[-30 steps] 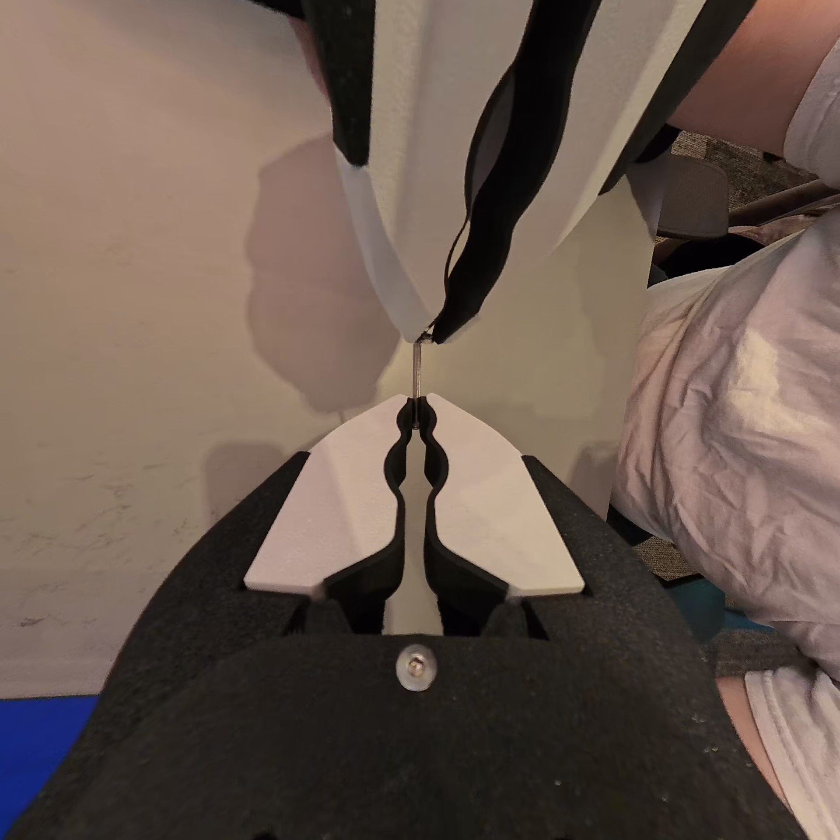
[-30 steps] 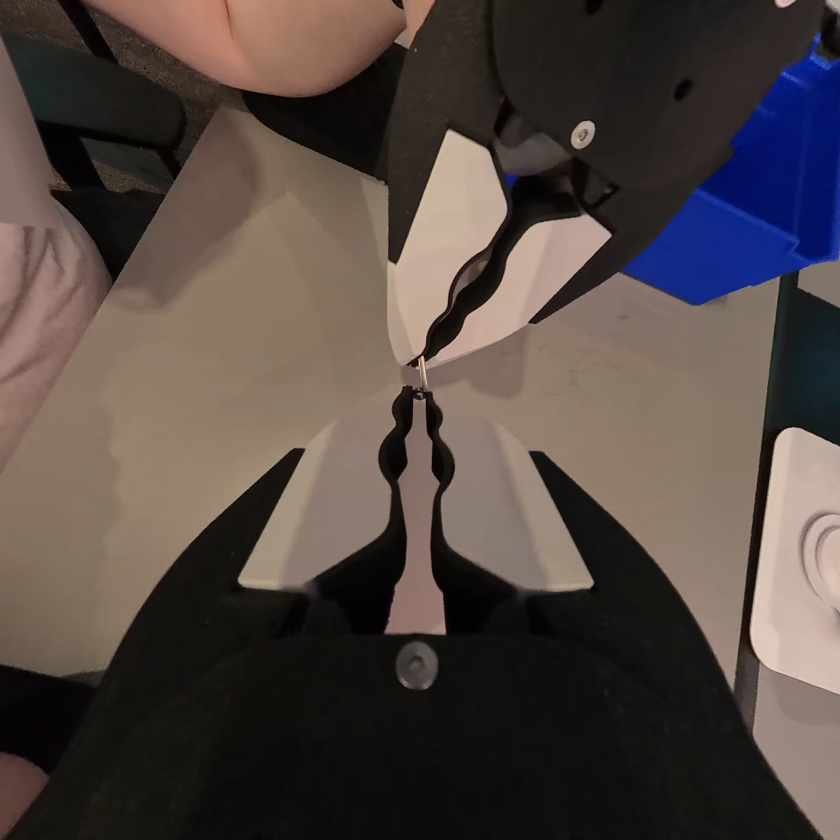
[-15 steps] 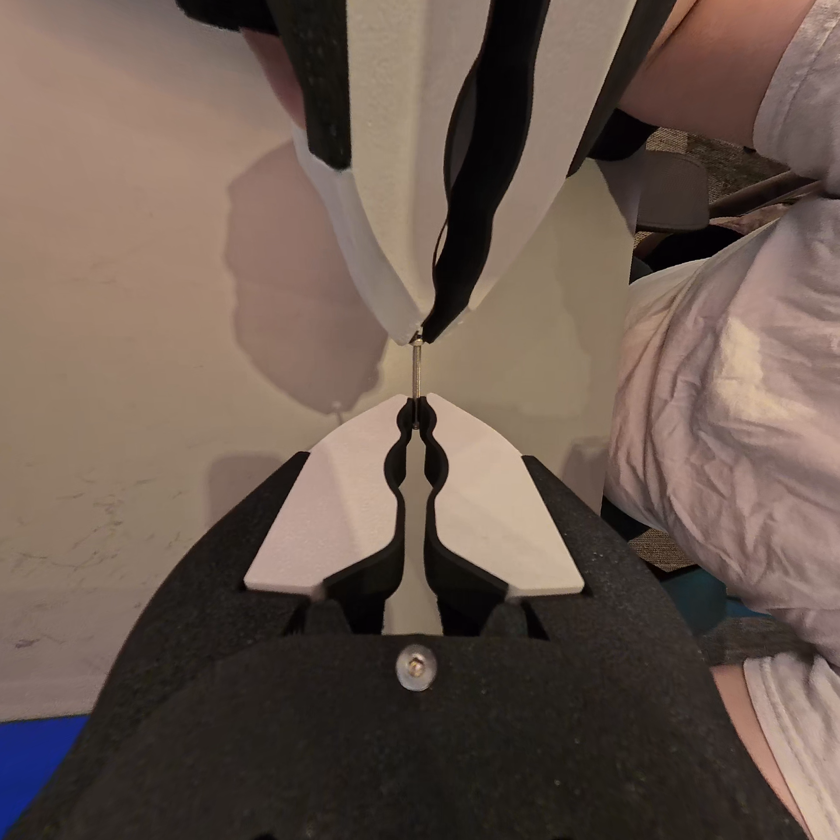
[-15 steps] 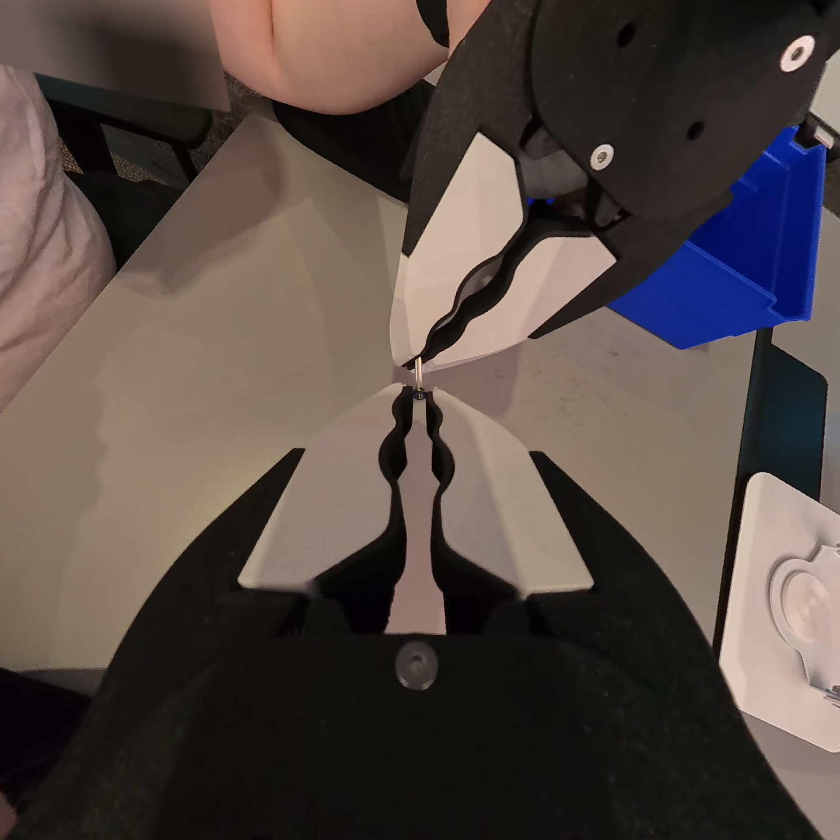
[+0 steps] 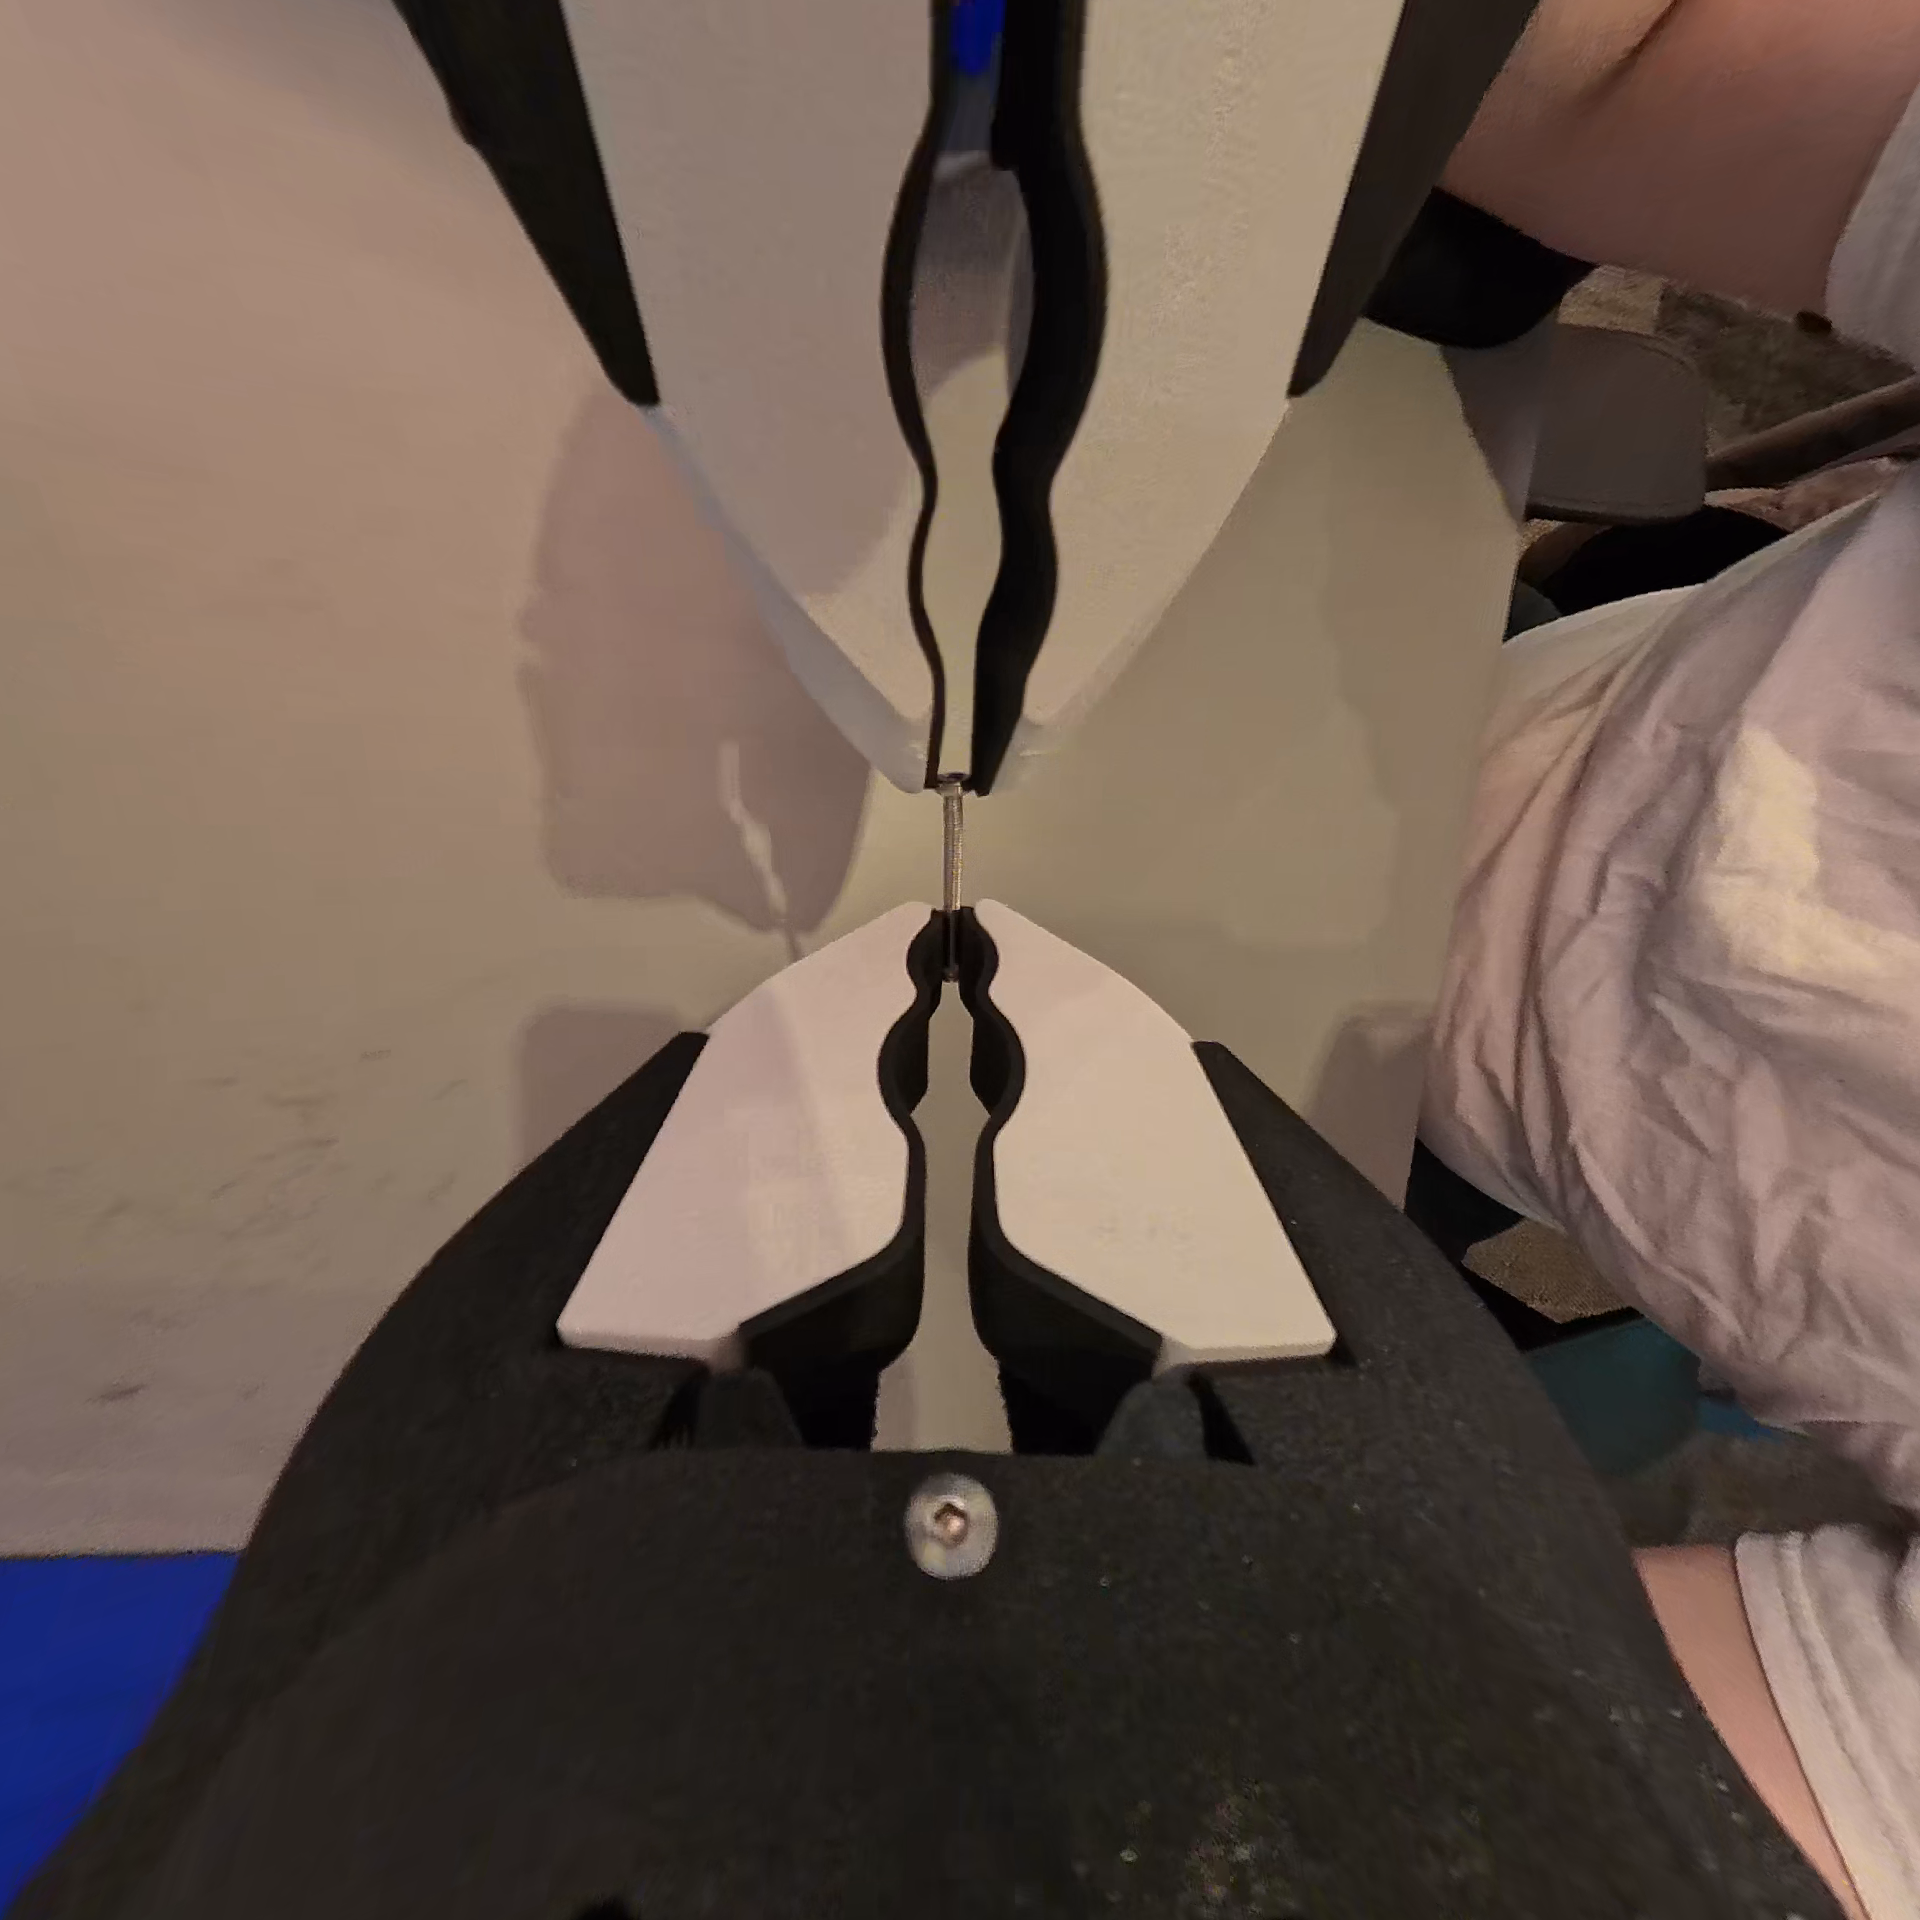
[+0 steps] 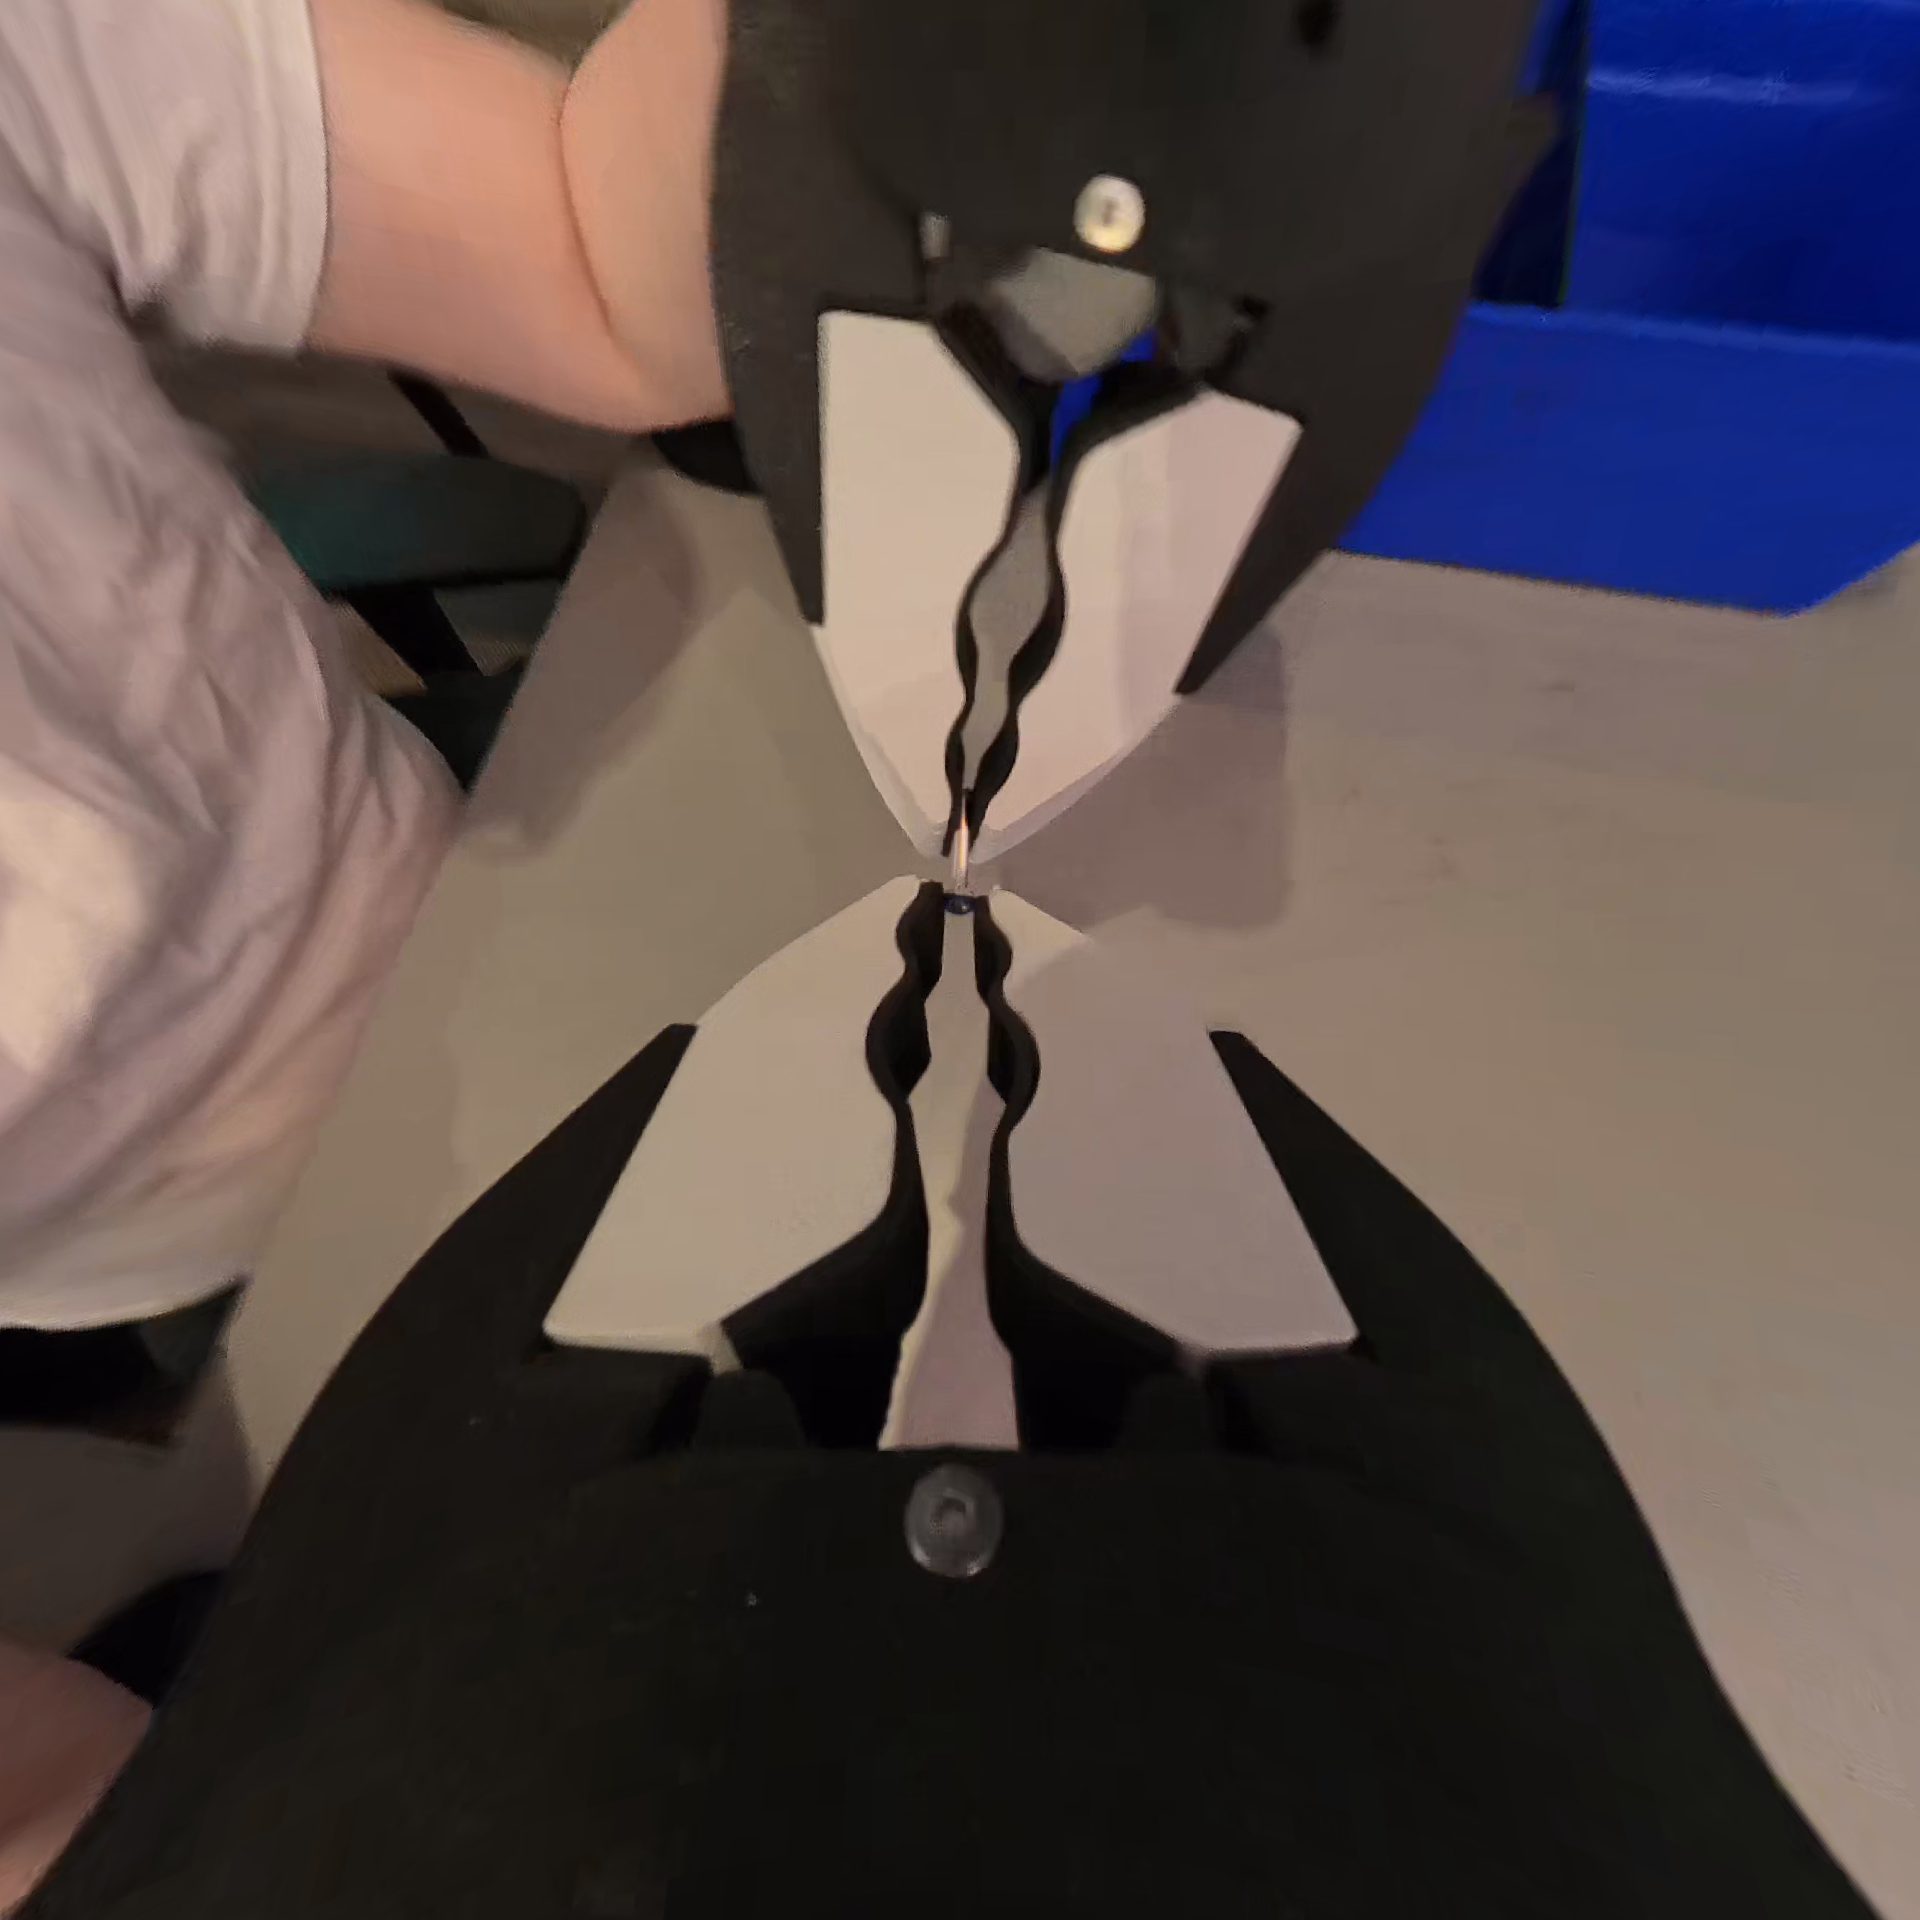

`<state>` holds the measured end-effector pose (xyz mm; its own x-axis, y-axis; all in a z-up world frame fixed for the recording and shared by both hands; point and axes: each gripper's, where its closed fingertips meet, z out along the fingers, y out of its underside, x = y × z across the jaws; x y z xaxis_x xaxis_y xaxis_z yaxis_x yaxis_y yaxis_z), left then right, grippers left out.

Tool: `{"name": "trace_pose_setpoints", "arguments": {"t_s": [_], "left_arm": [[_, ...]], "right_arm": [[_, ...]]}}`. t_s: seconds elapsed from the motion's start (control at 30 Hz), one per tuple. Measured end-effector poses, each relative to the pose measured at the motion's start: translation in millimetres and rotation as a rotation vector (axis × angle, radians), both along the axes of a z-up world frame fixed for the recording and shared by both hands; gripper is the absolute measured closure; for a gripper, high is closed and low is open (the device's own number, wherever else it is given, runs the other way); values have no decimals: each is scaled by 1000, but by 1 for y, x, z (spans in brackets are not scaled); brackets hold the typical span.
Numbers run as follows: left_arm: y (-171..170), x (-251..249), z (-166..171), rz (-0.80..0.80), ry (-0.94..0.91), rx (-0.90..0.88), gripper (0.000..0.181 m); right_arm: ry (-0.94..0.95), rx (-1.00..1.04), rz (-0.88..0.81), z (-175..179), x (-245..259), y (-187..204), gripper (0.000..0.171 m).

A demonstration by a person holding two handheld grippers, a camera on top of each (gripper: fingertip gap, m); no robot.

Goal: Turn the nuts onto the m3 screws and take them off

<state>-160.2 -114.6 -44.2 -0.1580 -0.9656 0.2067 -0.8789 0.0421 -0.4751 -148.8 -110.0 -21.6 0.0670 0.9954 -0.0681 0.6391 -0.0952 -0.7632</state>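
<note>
Left tongs (image 5: 953,914) and right tongs (image 6: 953,896) meet tip to tip above the beige surface (image 5: 260,831), joined by one M3 screw (image 5: 951,857). In the left wrist view, the left tongs are closed on the near end of the screw, whose bare threaded shank spans the small gap to the opposing right tongs (image 5: 953,792). There the far end of the screw enters one nut (image 5: 951,779), a small metal piece pinched between the closed tips. In the right wrist view, the right tongs grip the nut (image 6: 958,906), seen as a dark bluish speck at the very tips; the screw (image 6: 963,844) rises from it into the closed tips of the left tongs (image 6: 961,831). The screw's long axis runs in line with both pairs of tongs, from one set of tips to the other, held clear of the surface. Count: one screw, one nut, two tongs. One blue bin (image 6: 1714,364) stands on the surface behind the left tongs. A person's arm (image 6: 540,239) and pale shirt (image 5: 1714,987) border the views.
</note>
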Motion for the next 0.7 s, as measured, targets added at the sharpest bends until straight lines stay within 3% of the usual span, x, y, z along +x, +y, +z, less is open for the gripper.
{"name": "trace_pose_setpoints", "arguments": {"t_s": [0.2, 0.37, 0.7], "left_arm": [[12, -3, -1, 50, 15, 46, 179], [17, -6, -5, 72, 43, 80, 179], [19, -2, -2, 83, 15, 71, 180]], "right_arm": [[111, -402, -190, 1, -5, 10, 165], [145, -567, -257, -4, -7, 14, 165], [132, -507, -259, -3, -5, 17, 163]]}}
